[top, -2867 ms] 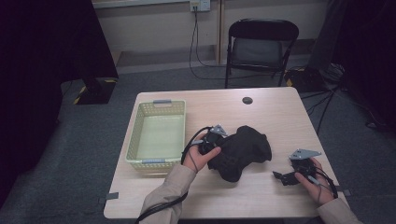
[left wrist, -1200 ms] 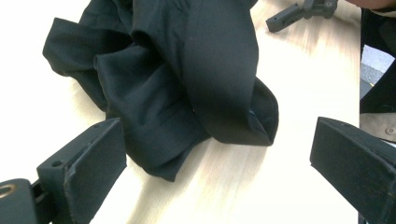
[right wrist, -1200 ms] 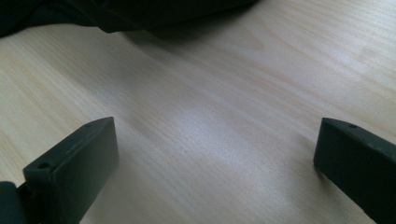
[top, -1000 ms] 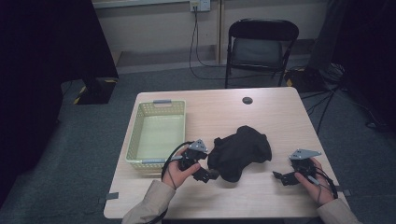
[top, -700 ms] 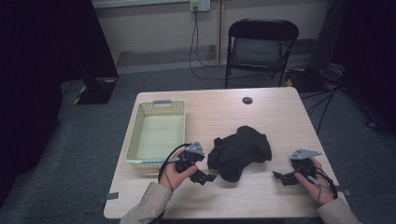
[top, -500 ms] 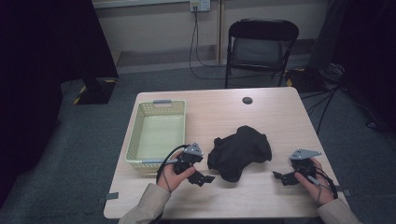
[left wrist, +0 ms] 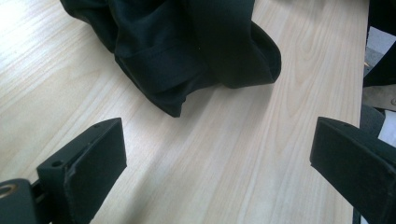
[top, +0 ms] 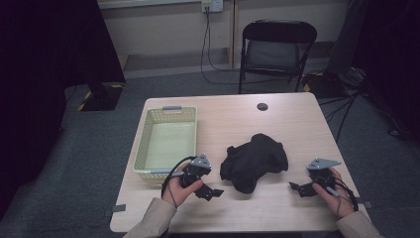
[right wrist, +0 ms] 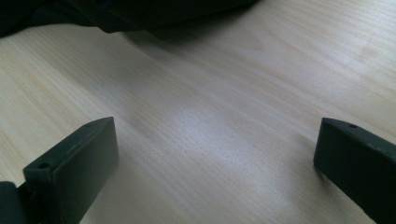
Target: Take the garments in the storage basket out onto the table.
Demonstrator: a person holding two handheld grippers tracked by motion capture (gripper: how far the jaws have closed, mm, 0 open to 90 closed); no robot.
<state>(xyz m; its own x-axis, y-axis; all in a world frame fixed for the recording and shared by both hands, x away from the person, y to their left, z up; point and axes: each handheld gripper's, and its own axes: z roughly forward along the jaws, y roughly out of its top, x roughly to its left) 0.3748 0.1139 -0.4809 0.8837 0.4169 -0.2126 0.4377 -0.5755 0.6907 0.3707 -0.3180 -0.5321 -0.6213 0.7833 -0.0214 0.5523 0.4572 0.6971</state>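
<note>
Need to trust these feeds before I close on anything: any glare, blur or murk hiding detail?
High view: room edges dark, black cloth reads as a foldless blob. Left gripper view: sharp on table, bright washout top left, cloth folds visible. Right gripper view: soft glare patch mid-table, cloth at the top edge in deep shadow.

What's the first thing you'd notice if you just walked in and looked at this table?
A crumpled black cloth lies in the middle of the wooden table. A person holds open tongs on either side of it, the left tongs and the right tongs. A pale yellow basket sits empty at the left.
</note>
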